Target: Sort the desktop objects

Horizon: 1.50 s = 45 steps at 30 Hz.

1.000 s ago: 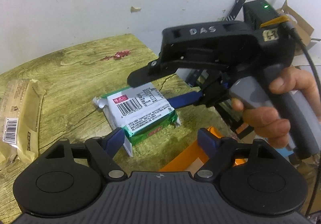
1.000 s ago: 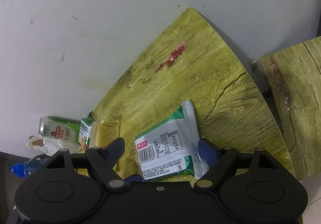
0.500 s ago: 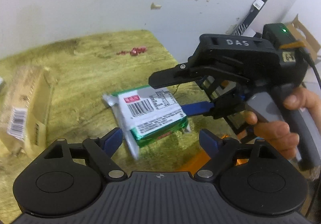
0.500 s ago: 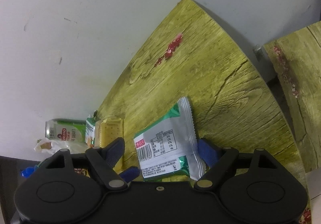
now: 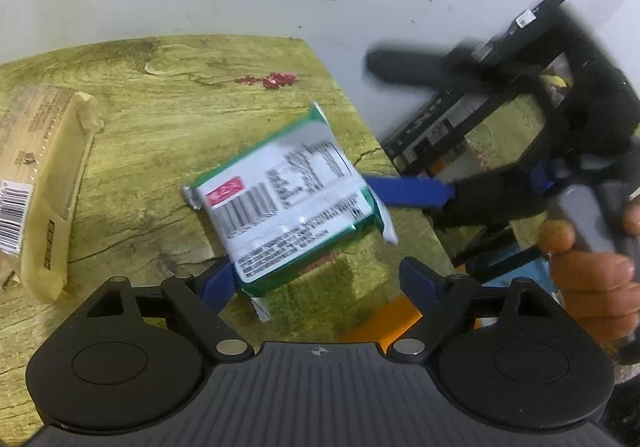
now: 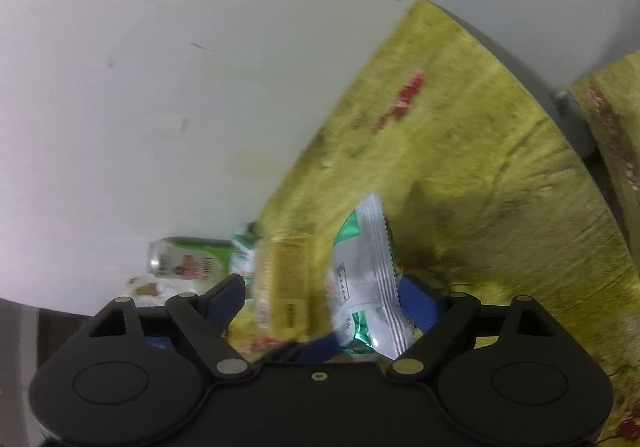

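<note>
While the green and white snack packet (image 5: 288,203) lies label-up on the wooden table (image 5: 132,135) near its right edge, the left gripper (image 5: 320,279) stands open around its near end. The right gripper (image 6: 320,299) is open too, one blue finger (image 5: 408,191) touching the packet's far side. A tan packet (image 5: 44,183) lies well left.

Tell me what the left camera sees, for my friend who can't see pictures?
A green-and-white snack packet is tilted up off a wooden table, with the right tool's blue finger touching its edge. A tan packet lies to the left.
</note>
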### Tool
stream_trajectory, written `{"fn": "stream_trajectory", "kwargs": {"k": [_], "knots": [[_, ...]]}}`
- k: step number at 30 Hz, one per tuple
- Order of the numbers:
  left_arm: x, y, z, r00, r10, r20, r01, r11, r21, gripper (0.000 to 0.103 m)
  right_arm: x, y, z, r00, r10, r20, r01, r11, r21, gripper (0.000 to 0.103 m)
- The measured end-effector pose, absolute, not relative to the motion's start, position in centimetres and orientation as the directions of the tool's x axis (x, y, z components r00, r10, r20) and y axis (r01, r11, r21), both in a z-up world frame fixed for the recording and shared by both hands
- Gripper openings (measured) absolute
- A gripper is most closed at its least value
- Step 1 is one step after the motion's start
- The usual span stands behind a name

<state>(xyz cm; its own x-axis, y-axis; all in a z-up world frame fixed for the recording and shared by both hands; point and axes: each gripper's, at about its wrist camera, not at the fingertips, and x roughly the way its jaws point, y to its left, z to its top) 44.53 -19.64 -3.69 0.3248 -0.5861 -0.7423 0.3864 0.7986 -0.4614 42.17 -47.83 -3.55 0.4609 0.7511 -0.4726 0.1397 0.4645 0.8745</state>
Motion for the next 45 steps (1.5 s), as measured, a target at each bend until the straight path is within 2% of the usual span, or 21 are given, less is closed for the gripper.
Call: {"fn": "stream_trajectory", "kwargs": {"k": [11, 16, 26, 35, 40, 45], "knots": [[45.6, -19.3, -4.2, 0.267, -0.651, -0.71, 0.374, 0.749, -0.546, 0.093, 42.8, -45.5, -1.0, 0.439, 0.831, -0.341, 0.03, 0.366, 0.93, 0.084], [45.4, -18.6, -4.2, 0.239, -0.659, -0.713, 0.384, 0.738, -0.554, 0.098, 43.6, -43.1, -0.5, 0.383, 0.863, -0.33, 0.009, 0.353, 0.935, 0.084], [44.5, -17.4, -3.0, 0.262, -0.651, -0.713, 0.41, 0.744, -0.528, 0.101, 44.7, -39.6, -1.1, 0.309, 0.872, -0.379, 0.04, 0.386, 0.921, 0.084], [41.1, -13.7, -0.9, 0.305, -0.657, -0.69, 0.421, 0.743, -0.521, 0.101, 42.8, -42.1, 1.1, 0.405, 0.829, -0.385, 0.015, 0.415, 0.91, 0.085], [38.4, -11.0, 1.4, 0.376, -0.634, -0.675, 0.493, 0.754, -0.434, 0.101, 41.9, -43.8, 0.6, 0.44, 0.783, -0.44, 0.058, 0.464, 0.884, 0.085], [39.1, -9.7, 1.8, 0.442, -0.593, -0.673, 0.459, 0.794, -0.398, 0.101, 42.3, -43.9, -1.5, 0.417, 0.757, -0.503, 0.132, 0.497, 0.857, 0.085]]}}
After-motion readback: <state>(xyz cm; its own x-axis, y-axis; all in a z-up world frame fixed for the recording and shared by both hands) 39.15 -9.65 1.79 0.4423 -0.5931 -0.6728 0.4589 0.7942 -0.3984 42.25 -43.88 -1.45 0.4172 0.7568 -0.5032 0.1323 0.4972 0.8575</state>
